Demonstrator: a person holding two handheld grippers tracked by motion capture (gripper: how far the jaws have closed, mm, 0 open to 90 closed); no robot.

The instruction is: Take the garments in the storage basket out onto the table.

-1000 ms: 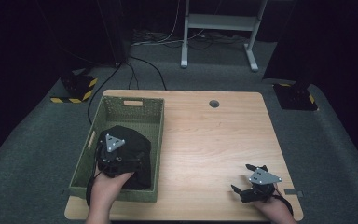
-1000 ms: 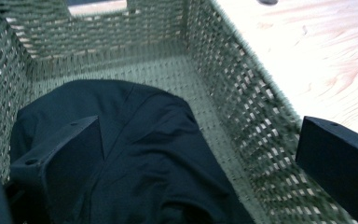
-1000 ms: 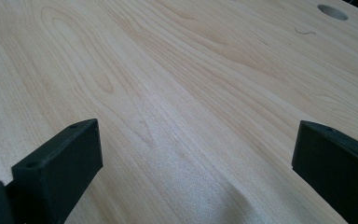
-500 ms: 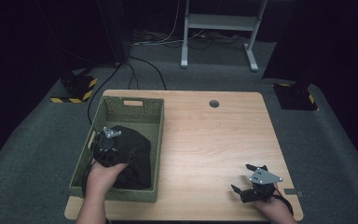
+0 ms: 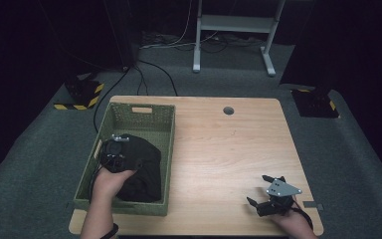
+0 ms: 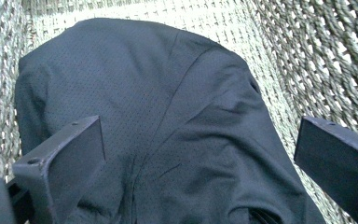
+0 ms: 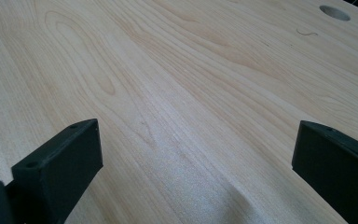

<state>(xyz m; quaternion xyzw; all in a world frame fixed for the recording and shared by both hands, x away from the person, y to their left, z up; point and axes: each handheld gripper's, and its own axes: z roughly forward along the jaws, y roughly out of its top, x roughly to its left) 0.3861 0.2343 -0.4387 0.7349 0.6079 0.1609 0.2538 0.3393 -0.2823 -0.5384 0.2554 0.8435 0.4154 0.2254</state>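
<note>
A green woven basket (image 5: 142,110) stands on the left part of the wooden table (image 5: 219,154). A black mesh garment (image 5: 148,169) lies bunched in it. My left gripper (image 5: 115,154) is tipped down over the garment's left side. In the left gripper view its jaws stand wide apart above the dark garment (image 6: 168,116), with the basket wall (image 6: 317,60) at the right; the left gripper (image 6: 198,135) is open and grips nothing. My right gripper (image 5: 257,189) rests near the table's front right corner. It is open over the bare table (image 7: 177,93).
A round cable hole (image 5: 228,110) sits near the table's far edge, also in the right gripper view as the cable hole (image 7: 334,12). Behind the table stand a white desk frame (image 5: 234,30), floor cables (image 5: 154,69) and a yellow-black striped block (image 5: 82,97).
My left gripper has shifted left and farther back in the basket and tipped steeply down toward the garment. The right gripper has stayed in place.
</note>
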